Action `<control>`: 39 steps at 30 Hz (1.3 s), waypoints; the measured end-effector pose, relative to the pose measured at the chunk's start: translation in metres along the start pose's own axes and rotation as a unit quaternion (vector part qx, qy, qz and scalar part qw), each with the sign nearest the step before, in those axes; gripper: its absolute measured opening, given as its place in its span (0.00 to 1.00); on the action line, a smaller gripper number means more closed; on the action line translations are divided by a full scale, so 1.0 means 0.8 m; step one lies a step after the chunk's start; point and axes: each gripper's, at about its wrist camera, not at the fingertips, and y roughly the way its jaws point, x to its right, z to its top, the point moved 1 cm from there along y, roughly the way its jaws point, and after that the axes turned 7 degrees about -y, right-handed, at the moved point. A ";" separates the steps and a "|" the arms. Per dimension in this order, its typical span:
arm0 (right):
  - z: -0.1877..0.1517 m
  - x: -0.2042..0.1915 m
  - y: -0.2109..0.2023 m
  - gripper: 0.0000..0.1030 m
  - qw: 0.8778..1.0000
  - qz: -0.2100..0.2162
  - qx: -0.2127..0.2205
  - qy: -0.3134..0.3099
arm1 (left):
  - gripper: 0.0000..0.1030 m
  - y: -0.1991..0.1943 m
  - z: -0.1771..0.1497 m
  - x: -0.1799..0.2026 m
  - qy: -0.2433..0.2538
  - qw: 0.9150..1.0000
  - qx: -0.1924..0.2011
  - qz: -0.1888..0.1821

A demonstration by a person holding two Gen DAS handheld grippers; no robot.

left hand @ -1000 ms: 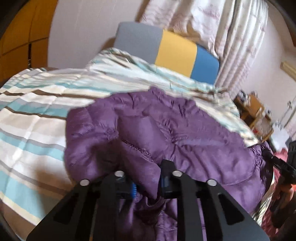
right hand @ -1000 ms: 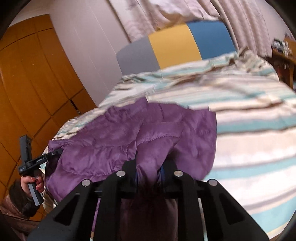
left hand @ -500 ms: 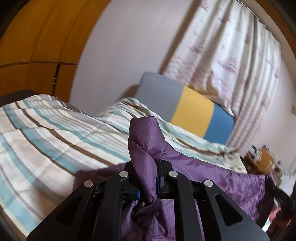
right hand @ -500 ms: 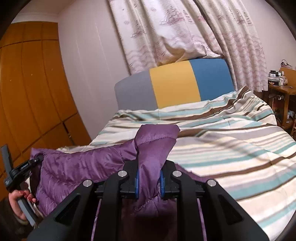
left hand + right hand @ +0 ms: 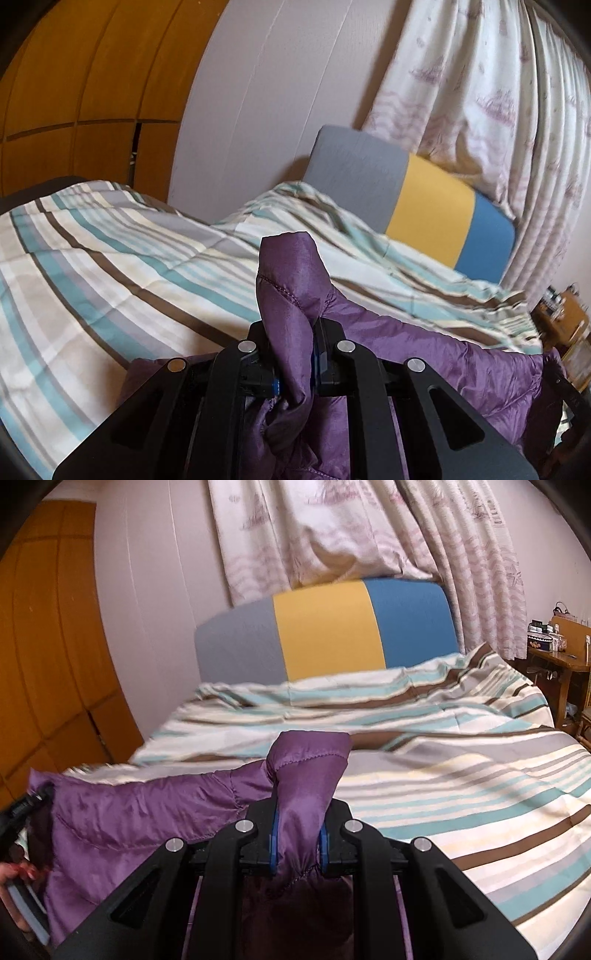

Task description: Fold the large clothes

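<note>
Purple jacket [image 5: 424,354] stretched over the bed [image 5: 110,266]: left tongs [image 5: 290,354] and right tongs [image 5: 297,834] each pinch a fold.

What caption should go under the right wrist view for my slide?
Right gripper shut on a bunched edge of the purple jacket, stretched across to the left gripper above the striped bedspread.

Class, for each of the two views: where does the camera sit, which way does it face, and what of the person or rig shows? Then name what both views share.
Left wrist: behind the left hand-held gripper, facing up the striped bed toward the headboard; no body shows.
Right wrist: behind the right hand-held gripper, facing likewise; the person's hand shows at the left edge.
Shared: purple jacket clamped in both, bed, headboard, curtain.
</note>
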 end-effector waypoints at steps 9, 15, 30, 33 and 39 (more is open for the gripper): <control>-0.037 0.015 0.071 0.15 0.998 -0.027 -0.059 0.013 | 0.11 0.049 -0.027 -0.006 0.002 0.999 -0.035 0.033; -0.052 0.026 0.105 0.20 0.992 -0.035 -0.116 0.028 | 0.11 0.077 -0.038 -0.018 -0.017 0.995 -0.088 0.048; -0.068 0.015 0.137 0.32 0.981 -0.069 -0.180 -0.010 | 0.26 0.100 -0.047 -0.014 0.000 0.985 -0.150 0.088; -0.068 0.016 0.136 0.39 0.981 -0.078 -0.180 -0.011 | 0.52 0.080 -0.039 -0.003 0.027 0.980 -0.155 0.125; -0.068 0.015 0.134 0.44 0.981 -0.081 -0.178 -0.005 | 0.83 -0.029 -0.035 0.061 0.079 0.992 -0.026 0.095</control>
